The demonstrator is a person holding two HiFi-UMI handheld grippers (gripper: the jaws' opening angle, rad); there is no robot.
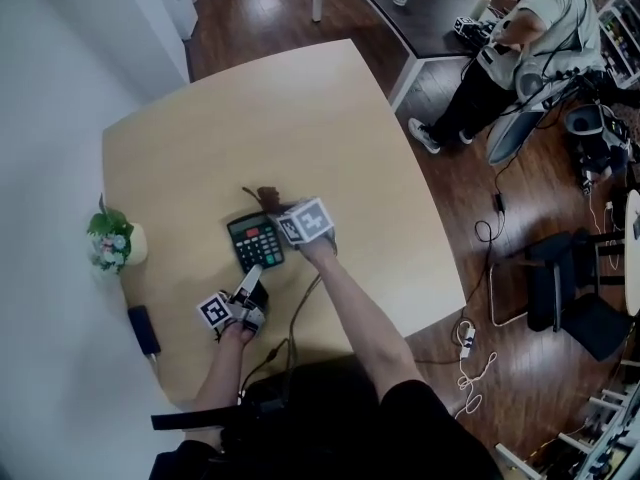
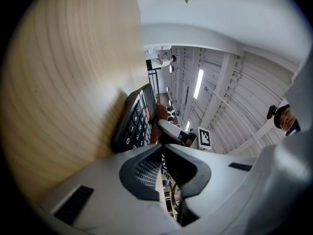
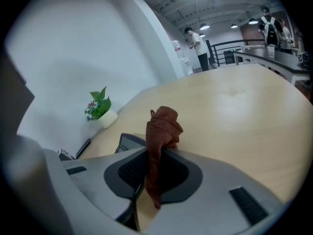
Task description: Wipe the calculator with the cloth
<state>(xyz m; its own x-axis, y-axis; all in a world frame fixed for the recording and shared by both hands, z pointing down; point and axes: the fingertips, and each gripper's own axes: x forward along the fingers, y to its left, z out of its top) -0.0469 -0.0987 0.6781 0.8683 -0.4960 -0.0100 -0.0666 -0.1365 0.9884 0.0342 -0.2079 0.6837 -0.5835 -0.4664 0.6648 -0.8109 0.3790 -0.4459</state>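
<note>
Flat black calculator mid-frame on pale wooden table, left gripper pinched shut just below it, right gripper squeezing crumpled brown cloth just above

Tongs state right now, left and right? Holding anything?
Left tongs: shut, nothing between them, tips close to the calculator.
Right tongs: shut on the brown cloth.

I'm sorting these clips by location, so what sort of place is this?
Probably an open office or lab workspace: a pale table with a calculator and potted plant, another person at a dark desk nearby, and a black chair and loose cables on the wood floor.
</note>
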